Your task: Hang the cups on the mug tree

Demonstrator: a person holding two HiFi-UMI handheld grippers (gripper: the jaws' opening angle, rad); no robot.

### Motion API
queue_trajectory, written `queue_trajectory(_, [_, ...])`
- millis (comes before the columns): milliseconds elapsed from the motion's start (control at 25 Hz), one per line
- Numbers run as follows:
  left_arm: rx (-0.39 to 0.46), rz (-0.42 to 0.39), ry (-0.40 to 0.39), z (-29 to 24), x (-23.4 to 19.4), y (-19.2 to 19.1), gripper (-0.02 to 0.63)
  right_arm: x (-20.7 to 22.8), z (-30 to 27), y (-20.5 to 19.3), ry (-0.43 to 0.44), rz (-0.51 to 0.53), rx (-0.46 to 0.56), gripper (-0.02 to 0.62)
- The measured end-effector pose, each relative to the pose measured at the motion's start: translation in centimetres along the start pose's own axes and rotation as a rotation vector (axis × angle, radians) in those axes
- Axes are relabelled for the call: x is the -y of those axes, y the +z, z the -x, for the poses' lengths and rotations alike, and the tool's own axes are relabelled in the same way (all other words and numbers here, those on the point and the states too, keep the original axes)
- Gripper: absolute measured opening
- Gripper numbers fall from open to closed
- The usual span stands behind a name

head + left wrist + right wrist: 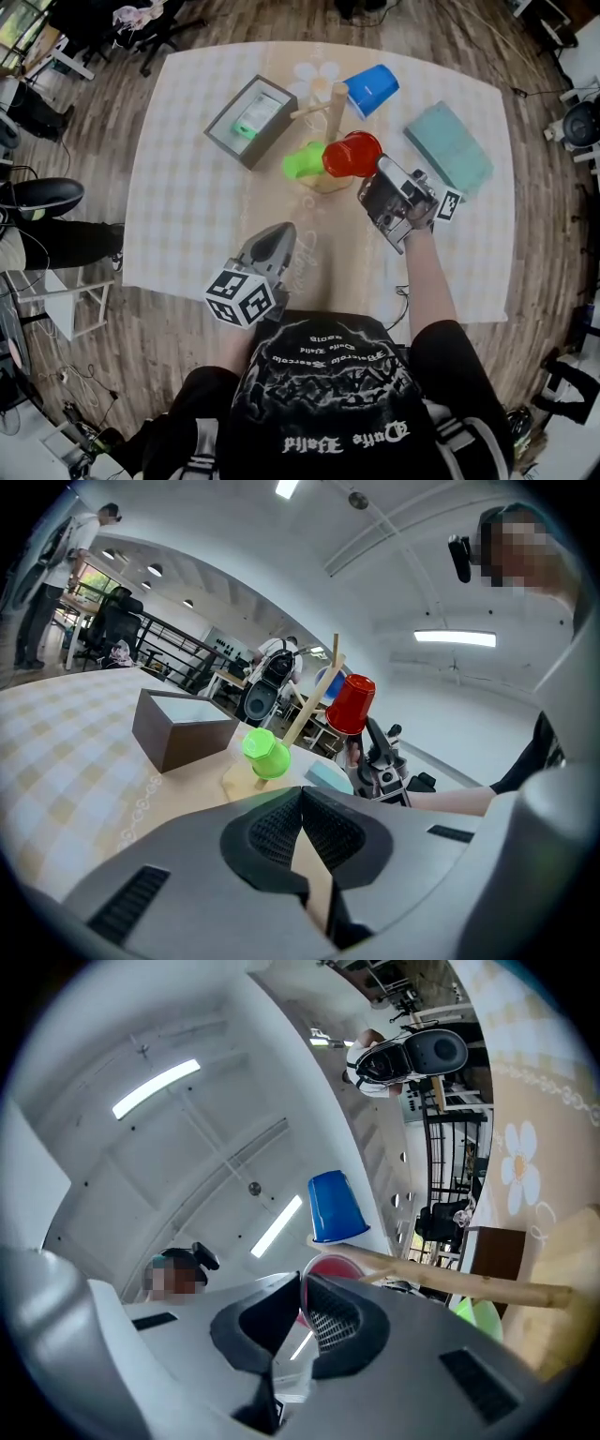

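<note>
1. A pale checked cloth (187, 187) lay beneath both tools.
2. A wooden mug tree (335, 117) with slim round pegs stood just ahead of the right gripper (373, 180).
3. Left gripper (302, 797): its grid-textured pads were pressed together and empty, with the tree well ahead.
4. Glossy, tapered red cup (352, 154): its rim was pinched in the right gripper's jaws, against a peg.
5. Blue cup (371, 89) and green cup (302, 161) sat on pegs beyond.

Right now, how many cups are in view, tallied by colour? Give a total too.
blue cup: 1
green cup: 1
red cup: 1
Total: 3
</note>
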State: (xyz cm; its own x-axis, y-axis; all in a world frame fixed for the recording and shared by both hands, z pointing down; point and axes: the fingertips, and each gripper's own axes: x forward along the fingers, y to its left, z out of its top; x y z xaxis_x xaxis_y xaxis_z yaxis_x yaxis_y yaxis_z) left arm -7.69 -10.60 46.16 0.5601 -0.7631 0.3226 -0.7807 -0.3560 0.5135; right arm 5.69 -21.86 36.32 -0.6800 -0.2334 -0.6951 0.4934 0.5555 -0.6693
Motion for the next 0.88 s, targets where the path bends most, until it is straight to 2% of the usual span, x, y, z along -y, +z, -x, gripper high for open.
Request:
queue_trajectory(240, [0.027, -0.024, -0.064, -0.7, 1.5, 1.1, 0.020, 1.8, 0.6, -0.1, -0.001, -0.061, 0.022, 0.040])
queue_trajectory(440, [0.069, -0.039, -0.150, -2.0, 4.1, 3.6, 0.020, 2.6, 0.7, 0.3, 0.014, -0.096, 0.056, 0.044])
queue_trajectory(560, [0.065, -0.067, -0.190, -2.7, 5.5, 4.3, 0.020, 3.2, 0.9, 0.6, 0.006, -0.122, 0.079, 0.049])
queue_trajectory(880, [0.028, -0.056, -0.170, -2.5, 4.7, 2.8, 0.020, 5.2, 2.1, 1.2, -0.011, -0.145, 0.136, 0.061])
